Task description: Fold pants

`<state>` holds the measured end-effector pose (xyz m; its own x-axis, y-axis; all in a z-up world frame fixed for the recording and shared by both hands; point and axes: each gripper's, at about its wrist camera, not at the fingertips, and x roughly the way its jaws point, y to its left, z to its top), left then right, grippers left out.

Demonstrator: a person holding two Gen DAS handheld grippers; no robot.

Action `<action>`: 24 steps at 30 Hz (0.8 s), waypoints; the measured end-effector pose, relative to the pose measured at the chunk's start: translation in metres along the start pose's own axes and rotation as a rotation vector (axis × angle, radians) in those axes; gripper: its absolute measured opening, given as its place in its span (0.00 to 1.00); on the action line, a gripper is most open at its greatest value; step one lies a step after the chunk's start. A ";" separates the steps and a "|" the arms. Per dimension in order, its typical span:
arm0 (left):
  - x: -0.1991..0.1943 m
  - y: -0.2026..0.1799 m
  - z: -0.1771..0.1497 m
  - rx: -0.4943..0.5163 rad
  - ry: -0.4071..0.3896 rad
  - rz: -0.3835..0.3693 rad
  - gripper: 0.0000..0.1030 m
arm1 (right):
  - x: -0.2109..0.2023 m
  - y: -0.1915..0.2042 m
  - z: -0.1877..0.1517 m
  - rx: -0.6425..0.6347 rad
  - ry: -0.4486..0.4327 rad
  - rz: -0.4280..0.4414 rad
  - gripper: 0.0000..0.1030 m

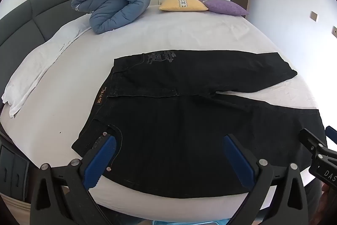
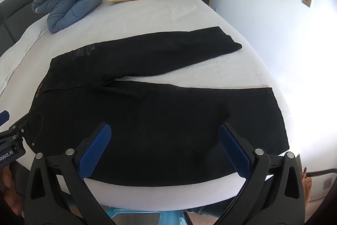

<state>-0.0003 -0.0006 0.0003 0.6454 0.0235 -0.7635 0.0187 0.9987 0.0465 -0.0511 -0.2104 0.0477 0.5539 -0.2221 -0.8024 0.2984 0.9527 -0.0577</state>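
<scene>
Black pants [image 1: 179, 111] lie flat on the bed, waistband to the left and both legs stretched to the right, spread in a V. In the right wrist view the pants [image 2: 160, 115] fill the near half of the bed. My left gripper [image 1: 169, 141] hovers open above the near hip and pocket, nothing between its blue pads. My right gripper [image 2: 165, 132] hangs open over the near leg, also holding nothing. The right gripper's tip [image 1: 309, 138] shows at the right edge of the left wrist view; the left gripper's tip [image 2: 12, 128] shows at the left edge of the right wrist view.
The bed has a pale sheet [image 1: 168, 39]. A rolled blue duvet [image 1: 113, 7] lies at the back left, a yellow cushion [image 1: 182, 4] and a purple cushion [image 1: 226, 6] at the far edge. A white pillow [image 1: 40, 62] rests by the dark headboard [image 1: 31, 14]. A wall [image 2: 273, 24] runs along the right.
</scene>
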 end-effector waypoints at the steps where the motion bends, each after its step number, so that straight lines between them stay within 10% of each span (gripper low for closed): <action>1: 0.000 0.000 0.000 -0.004 0.001 -0.005 1.00 | 0.000 0.000 0.000 0.009 0.004 0.010 1.00; 24: 0.003 0.006 -0.002 -0.019 0.011 -0.015 1.00 | 0.001 0.008 -0.006 -0.017 0.004 0.010 1.00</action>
<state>-0.0001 0.0055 -0.0029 0.6365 0.0089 -0.7712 0.0137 0.9996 0.0229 -0.0527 -0.2020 0.0430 0.5539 -0.2120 -0.8051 0.2796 0.9583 -0.0600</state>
